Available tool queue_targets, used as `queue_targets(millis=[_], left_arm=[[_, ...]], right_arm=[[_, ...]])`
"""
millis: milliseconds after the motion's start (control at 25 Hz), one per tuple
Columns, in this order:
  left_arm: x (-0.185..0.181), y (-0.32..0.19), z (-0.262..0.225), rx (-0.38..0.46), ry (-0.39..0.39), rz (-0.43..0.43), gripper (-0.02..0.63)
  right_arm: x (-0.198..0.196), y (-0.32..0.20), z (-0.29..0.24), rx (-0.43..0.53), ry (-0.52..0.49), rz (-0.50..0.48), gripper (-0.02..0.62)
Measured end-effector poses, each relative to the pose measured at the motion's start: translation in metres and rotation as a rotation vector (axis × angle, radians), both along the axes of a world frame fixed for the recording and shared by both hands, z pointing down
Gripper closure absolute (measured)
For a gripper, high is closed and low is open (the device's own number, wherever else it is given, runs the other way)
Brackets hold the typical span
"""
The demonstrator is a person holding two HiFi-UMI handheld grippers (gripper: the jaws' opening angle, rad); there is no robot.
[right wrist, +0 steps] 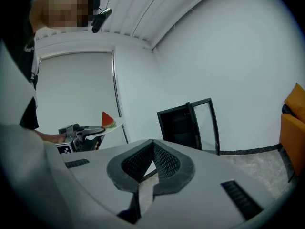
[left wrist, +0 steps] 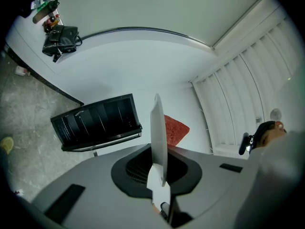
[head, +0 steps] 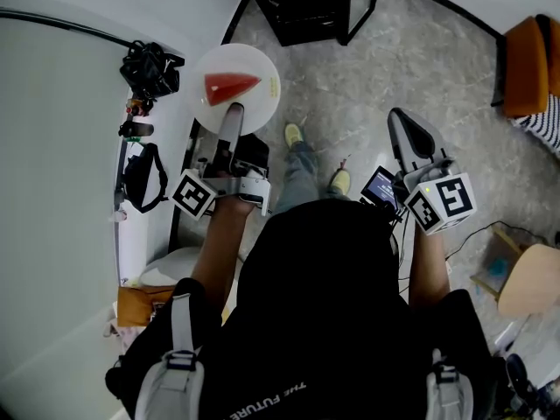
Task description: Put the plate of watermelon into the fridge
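Plate [head: 258, 103] held facing fridge [head: 306, 7] at twelve o'clock
Left gripper [head: 234, 116] pinches rim level so watermelon [head: 230, 86] won't slide; right gripper [head: 404, 122] closed, empty.

plate [head: 258, 64]: white, round, level, mid-air, 1 red watermelon wedge [head: 230, 86] on top. Black fridge [head: 306, 7] ahead, door open.

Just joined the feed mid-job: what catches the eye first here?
A white plate carrying a red watermelon wedge is clamped by its rim in the left gripper, out over the floor. Ahead stands the black fridge, its glass door open. The right gripper is shut and empty.
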State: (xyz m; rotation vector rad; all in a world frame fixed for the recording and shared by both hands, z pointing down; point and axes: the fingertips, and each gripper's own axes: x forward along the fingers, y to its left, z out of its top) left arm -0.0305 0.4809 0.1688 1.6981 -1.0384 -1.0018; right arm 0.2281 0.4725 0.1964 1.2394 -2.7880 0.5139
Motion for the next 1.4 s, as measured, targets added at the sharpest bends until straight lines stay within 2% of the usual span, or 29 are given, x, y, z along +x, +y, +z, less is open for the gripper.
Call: queue_targets(millis=[440, 640, 880, 1240, 1400], left_arm=[[-0.020, -0.050, 0.011, -0.001, -0.018, 0.019, 0.577], [-0.017, -0.051, 0.007, 0.018, -0.040, 0.042, 0.577], [-0.046, -0.128, 0.013, -0.008, -0.037, 0.037, 0.577], [-0.075, -0.174, 0.016, -0.021, -0.032, 0.045, 0.577], [-0.086, -0.191, 0.017, -0.029, 0.002, 0.060, 0.577]], right_arm=[[-0.028, -0.043, 0.014, -0.033, 0.009, -0.005, 0.584], [-0.028, -0.041, 0.011, -0.023, 0.009, 0.003, 0.584], [-0.065, -0.120, 0.016, -0.061, 0.019, -0.019, 0.584], [-0.097, -0.168, 0.012, -0.065, 0.029, -0.020, 0.584], [-0.108, -0.183, 0.010, -0.066, 0.036, -0.007, 0.584]])
